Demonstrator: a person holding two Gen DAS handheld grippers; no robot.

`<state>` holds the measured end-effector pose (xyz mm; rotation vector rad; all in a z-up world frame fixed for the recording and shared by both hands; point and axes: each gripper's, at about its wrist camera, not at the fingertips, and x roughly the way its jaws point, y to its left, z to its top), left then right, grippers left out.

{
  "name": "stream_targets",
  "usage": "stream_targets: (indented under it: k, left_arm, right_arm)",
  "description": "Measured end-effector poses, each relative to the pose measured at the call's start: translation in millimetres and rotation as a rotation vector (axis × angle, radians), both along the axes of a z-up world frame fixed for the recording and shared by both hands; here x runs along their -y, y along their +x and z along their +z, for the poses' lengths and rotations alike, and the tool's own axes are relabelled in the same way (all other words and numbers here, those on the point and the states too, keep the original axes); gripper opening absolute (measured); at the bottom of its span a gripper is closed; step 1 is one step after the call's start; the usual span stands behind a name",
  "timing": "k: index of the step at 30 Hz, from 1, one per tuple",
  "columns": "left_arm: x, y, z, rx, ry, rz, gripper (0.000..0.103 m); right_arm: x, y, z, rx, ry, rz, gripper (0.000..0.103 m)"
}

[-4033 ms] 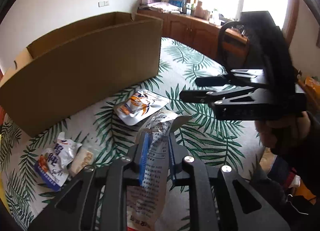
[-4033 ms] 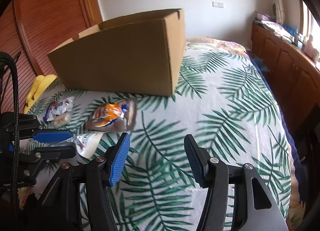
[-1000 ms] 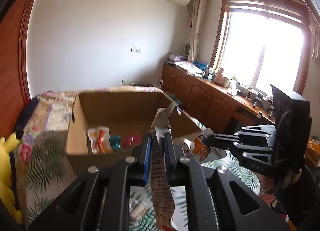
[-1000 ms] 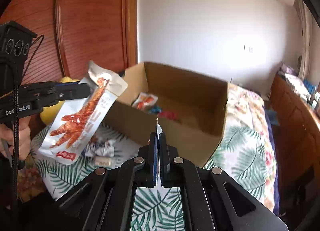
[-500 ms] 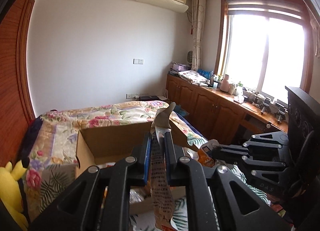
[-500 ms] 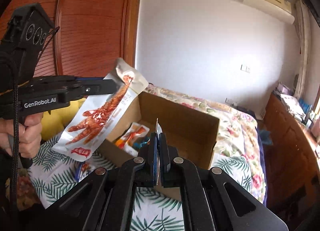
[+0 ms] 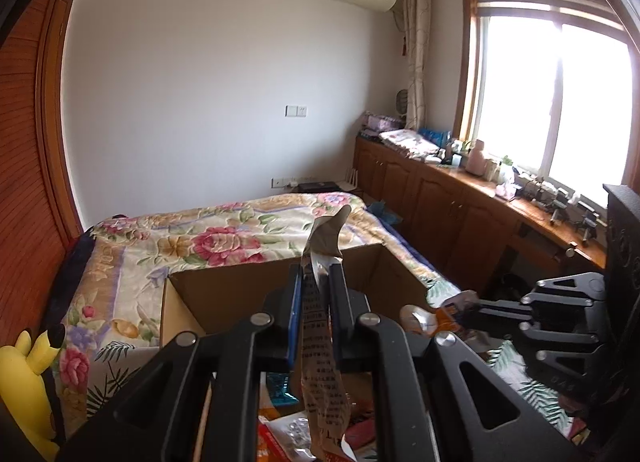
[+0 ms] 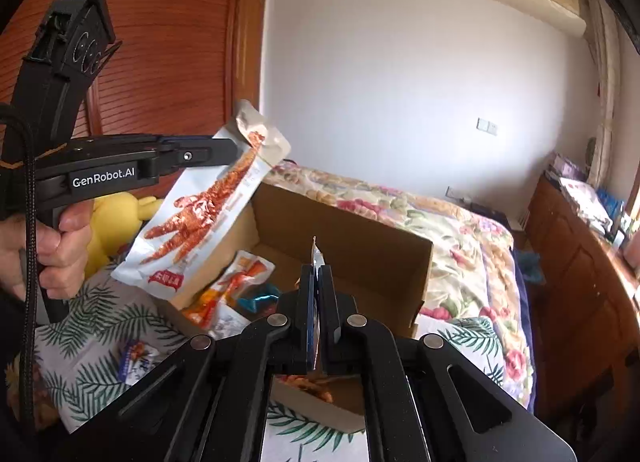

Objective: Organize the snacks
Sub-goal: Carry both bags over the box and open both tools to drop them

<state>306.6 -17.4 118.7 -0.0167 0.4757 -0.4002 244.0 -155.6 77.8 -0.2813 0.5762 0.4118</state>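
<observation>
Snacks: two packets held above the box, more inside it
Left tongs (image 8: 240, 150): clamped on chicken-feet packet (image 8: 204, 206)
Cardboard box (image 8: 360, 238): on bed, holds orange pouch (image 8: 240, 278), blue wrapper (image 8: 256, 300)
Right tongs (image 8: 318, 278): closed on thin silver packet (image 8: 315, 256)

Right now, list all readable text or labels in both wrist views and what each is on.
"GenRobot.AI": white lettering on the side of the left tongs, right wrist view.
Chicken-feet snack packet held in the left tongs: red label near its bottom edge, too blurred to read.
The same packet's back, left wrist view: rows of small print, illegible.
Small packet on the leaf-print bedspread: print unreadable.
Nothing else legible.
</observation>
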Motion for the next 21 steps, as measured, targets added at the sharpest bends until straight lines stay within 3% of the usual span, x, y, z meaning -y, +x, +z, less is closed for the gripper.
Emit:
stream_targets:
  k: [10,12,21]
  left_arm:
    - [-4,24,-38,-0.067,0.011,0.028,0.008]
    - [-4,25,-44,-0.078,0.011,0.028,0.003]
    - [-5,26,-59,-0.107,0.027,0.027,0.002]
  right_arm:
    - [-1,20,-31,-0.057,0.008,-0.006,0.000]
    - [-4,21,-37,-0.070,0.010,-0.005,0.000]
    - [-12,33,-58,-0.111,0.006,0.007,0.000]
